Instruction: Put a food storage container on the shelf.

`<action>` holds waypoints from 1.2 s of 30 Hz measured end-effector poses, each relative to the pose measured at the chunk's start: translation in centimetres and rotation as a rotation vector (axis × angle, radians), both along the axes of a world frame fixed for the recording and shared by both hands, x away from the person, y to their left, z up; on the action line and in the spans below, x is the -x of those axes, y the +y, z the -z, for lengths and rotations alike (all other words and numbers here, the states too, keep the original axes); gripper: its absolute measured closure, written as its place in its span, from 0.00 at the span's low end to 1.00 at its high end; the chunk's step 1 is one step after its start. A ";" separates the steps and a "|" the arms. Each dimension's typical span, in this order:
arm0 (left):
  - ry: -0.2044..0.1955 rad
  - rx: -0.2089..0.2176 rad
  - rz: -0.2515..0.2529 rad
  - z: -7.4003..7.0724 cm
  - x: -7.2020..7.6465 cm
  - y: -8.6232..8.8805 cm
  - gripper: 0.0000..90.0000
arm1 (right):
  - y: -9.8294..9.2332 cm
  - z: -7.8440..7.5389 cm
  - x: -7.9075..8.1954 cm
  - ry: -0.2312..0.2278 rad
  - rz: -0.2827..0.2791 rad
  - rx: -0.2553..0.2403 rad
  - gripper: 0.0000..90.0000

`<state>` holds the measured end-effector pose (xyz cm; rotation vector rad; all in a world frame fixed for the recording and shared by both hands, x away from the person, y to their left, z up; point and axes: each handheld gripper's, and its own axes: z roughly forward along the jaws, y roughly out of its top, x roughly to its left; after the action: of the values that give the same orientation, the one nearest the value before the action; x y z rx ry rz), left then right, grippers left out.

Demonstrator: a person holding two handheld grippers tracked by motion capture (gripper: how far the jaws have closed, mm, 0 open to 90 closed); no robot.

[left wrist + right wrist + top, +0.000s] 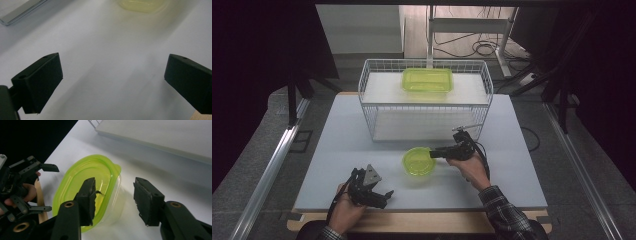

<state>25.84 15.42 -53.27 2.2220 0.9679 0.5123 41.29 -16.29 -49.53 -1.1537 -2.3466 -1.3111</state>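
White table (337, 165): lidded green tub (419, 161), basket (372, 95)

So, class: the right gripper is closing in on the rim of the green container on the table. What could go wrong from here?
1. The right gripper straddles the thin wall of the green container, with one jaw inside and one outside; the wall may flex and slip out.
2. Nothing steadies the light container: the left gripper stands open and apart, so the container may slide or tip.
3. The wire basket stands close behind; a lift could knock it.
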 end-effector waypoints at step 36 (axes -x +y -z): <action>0.004 0.030 -0.012 -0.3 0.0 0.4 0.02 | -0.7 -1.9 0.2 0.162 0.020 -0.154 0.90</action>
<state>25.88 15.84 -53.00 2.1921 0.9856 0.4957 41.10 -16.95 -47.60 -1.1911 -2.0868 -1.3252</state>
